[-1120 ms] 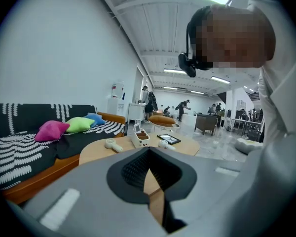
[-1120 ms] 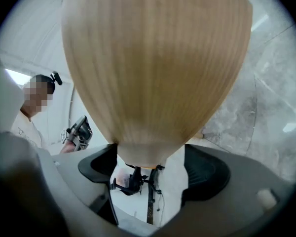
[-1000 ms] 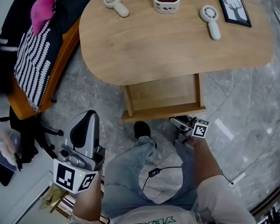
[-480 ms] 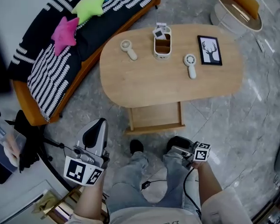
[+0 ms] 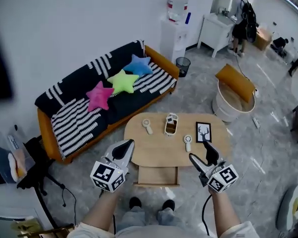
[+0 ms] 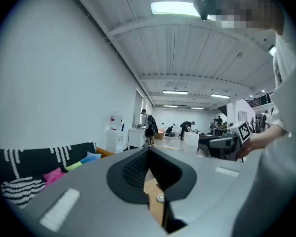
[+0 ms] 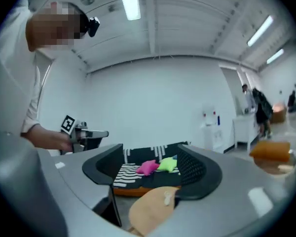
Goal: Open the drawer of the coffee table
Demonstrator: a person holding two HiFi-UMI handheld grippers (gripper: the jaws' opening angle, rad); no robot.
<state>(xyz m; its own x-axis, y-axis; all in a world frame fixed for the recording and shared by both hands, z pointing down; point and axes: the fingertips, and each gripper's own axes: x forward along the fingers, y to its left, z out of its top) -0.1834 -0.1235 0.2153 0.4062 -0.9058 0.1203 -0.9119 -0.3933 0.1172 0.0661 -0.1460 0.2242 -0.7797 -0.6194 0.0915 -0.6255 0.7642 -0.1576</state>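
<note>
Drawer (image 5: 158,175) rear hidden under the counter (image 5: 161,150), small items (image 5: 187,143) on top too tiny to identify, and left hand-held gripper (image 6: 149,152) blocks nearly all the counter in its view.

Oval wood coffee table (image 5: 158,150) stands on grey stone floor (image 5: 260,155). On top, L to R: small hand fan (image 5: 147,126), white holder (image 5: 171,125), 2nd hand fan (image 5: 187,143), framed pic (image 5: 203,132), all apart. Drawer (image 5: 158,175) sticks out open at table's near edge.

right tongs (image 7: 150,169): closing, empty | sofa (image 7: 138,181) beyond | coffee table (image 7: 150,212) below
</note>
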